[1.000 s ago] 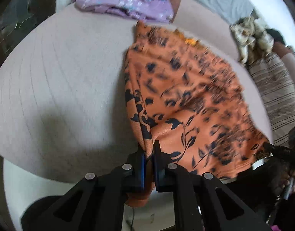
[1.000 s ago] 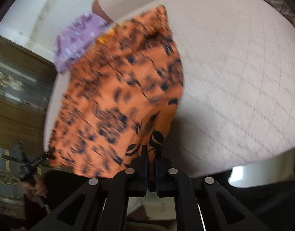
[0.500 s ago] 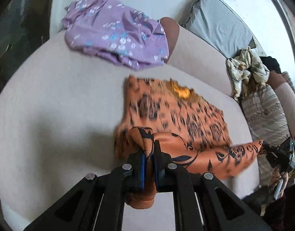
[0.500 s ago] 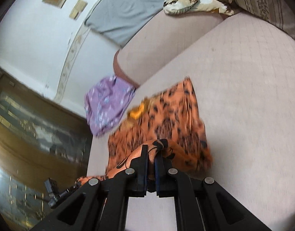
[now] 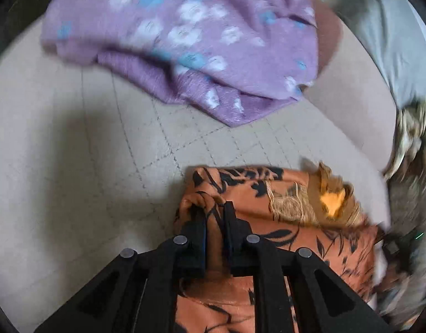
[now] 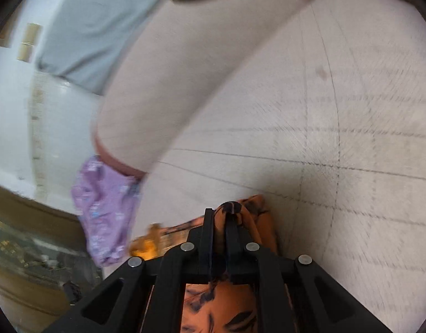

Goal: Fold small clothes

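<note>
In the left wrist view, the left tool (image 5: 215,222) pinches a corner of the orange garment (image 5: 282,216), which lies doubled on the sofa seat (image 5: 74,152) below a purple garment (image 5: 185,41), its jaws just easing apart. In the right wrist view, the right tool (image 6: 219,222) clamps the other corner, likely to align the folded edge.
</note>
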`<state>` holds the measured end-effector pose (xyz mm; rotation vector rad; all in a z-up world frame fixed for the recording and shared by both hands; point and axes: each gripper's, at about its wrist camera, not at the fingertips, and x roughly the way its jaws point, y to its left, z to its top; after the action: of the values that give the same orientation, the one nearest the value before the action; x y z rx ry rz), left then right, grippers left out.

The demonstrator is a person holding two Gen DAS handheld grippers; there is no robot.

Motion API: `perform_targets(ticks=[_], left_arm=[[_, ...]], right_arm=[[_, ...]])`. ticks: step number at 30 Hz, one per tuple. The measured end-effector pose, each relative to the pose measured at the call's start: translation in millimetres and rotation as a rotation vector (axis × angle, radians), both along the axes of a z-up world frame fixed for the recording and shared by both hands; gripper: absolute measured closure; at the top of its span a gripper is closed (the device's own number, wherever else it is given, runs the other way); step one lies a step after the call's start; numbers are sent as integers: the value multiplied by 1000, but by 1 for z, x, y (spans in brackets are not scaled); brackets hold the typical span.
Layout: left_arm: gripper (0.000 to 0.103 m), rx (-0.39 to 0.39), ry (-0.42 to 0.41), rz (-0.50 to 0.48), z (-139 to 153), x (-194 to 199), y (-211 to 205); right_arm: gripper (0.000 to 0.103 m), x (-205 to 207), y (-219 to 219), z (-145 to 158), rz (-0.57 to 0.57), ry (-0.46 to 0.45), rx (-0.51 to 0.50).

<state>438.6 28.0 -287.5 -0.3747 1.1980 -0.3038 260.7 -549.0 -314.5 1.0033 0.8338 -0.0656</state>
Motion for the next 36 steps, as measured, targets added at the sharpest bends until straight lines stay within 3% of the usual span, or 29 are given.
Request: perform_targets(ticks=[3,5,6,7,8,10,12,15,19,21,22,23,25,26,28,32,35,36], left_arm=[[89,-126,-4,29,4,-6,19],[86,-177,-77,57,19,-21,33],[74,-178,-109,71,26,-30,38],[51,-147,-149,104,38,-40,42],[42,-100,-199,153,49,-54,46],[32,-31,-322,219,71,-87,48],[22,35,-393,187,85,-109,40],[21,194,-413,239,92,-139,29],[21,223,-363,128,70,-171,-2],[21,281,-348,75,43,-179,-23],[21,312,-343,61,33,-179,-30],[21,355,-333,49,23,-177,-37],[22,414,-276,34,10,-170,-47],[22,411,-263,36,10,-169,-47],[22,398,-254,59,15,-165,-44],[22,384,-208,103,12,-158,-32],[21,423,-208,93,13,-160,-33],[21,416,-207,87,12,-162,-31]], right_arm=[[94,4,-4,-15,7,-18,36],[94,-4,-10,-9,-8,-66,53],[94,-10,-12,-2,-7,-95,42],[93,-13,-11,5,-3,-111,29],[92,-19,-8,14,5,-123,9],[91,-27,0,33,23,-114,-54],[91,-34,10,54,51,-128,-122],[89,-36,16,74,57,-139,-154],[84,-32,20,75,48,-91,-145],[67,-38,14,69,16,-104,-87],[27,-43,7,61,-13,-118,-13],[9,-50,0,52,-63,-156,85],[9,-69,-9,44,-179,-213,190],[9,-77,-10,46,-222,-224,183],[12,-84,-2,60,-225,-188,66],[37,-68,81,87,84,-78,-295],[59,-50,169,71,370,3,-391],[60,-44,205,60,469,29,-429]])
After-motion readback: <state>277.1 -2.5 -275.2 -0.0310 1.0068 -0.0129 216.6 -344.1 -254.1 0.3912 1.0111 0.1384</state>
